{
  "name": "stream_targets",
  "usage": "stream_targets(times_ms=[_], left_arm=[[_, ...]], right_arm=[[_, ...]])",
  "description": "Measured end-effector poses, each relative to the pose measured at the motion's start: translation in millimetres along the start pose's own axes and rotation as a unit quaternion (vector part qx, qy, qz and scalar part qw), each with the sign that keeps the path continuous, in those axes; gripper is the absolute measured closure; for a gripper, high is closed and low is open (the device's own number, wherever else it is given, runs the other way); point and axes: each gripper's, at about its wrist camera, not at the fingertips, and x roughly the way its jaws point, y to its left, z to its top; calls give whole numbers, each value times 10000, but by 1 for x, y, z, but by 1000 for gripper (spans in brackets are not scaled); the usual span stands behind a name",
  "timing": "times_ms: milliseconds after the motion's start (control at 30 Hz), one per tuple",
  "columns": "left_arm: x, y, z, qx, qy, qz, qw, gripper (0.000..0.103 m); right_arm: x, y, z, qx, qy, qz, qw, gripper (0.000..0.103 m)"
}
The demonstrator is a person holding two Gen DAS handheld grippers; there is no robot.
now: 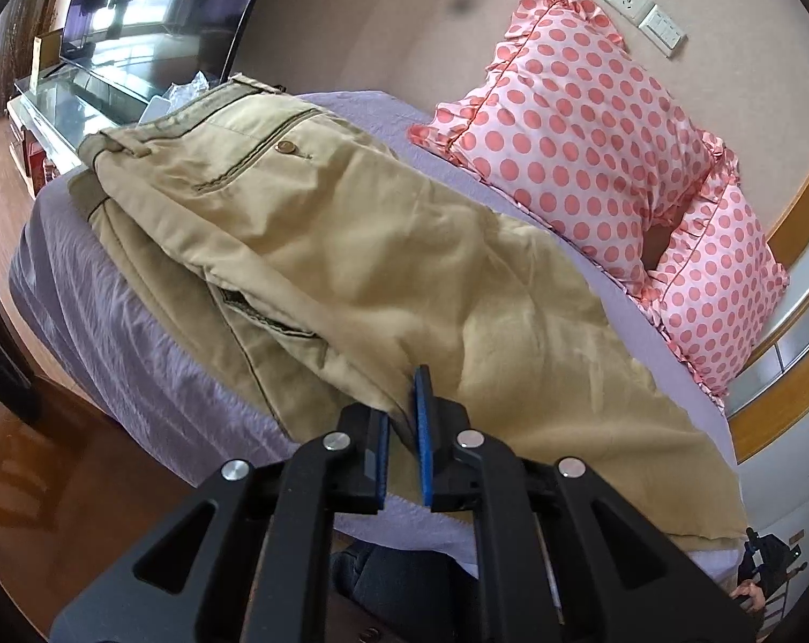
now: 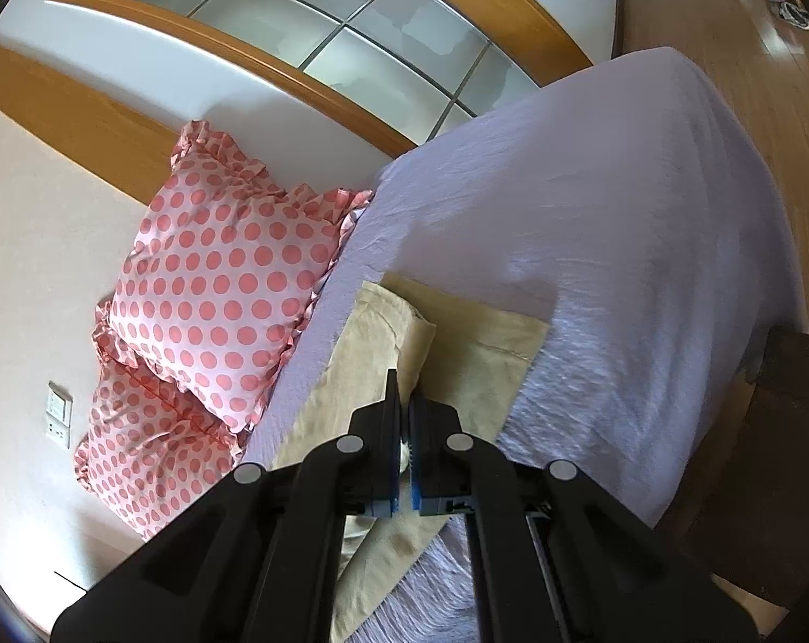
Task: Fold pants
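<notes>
The khaki pants (image 1: pixel 361 246) are laid lengthwise on the lilac bedsheet (image 1: pixel 136 343), folded leg over leg, with the waistband and a buttoned back pocket (image 1: pixel 260 155) lying far ahead of the left gripper (image 1: pixel 404 423).

The left gripper's jaws are seen drawn close, with only a narrow gap between the blue pads, and a fold of the pants' near edge is pinched in that gap. Ahead and to the right of these jaws, two pink polka-dot pillows (image 1: pixel 592 150) are propped against the wall.

In the right wrist view, the right gripper (image 2: pixel 403 418) is seen with its jaws almost together. A thin layer of khaki cloth appears to be caught between the pads, though the contact is partly hidden by the fingers. The leg hems (image 2: pixel 458 332) are spread just ahead of these jaws, on the sheet (image 2: pixel 592 203). To the left of the jaws the pillows (image 2: pixel 217 278) are seen again.
</notes>
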Motion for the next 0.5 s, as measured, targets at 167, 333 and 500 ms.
stream_targets(times_ms=[167,333,500], left_arm=[[0,3,1,-39,47,-129,9999,94],[1,8,-6,-47,59,-170,9998,92],[-10,11,-18,28,-231,-432,9988,77]], right_arm=[[-7,-4,1,44,-26,-8,10000,100],[-6,-1,2,-123,24,-256,9996,100],[-18,3,1,-347,-175,-691,9969,39]])
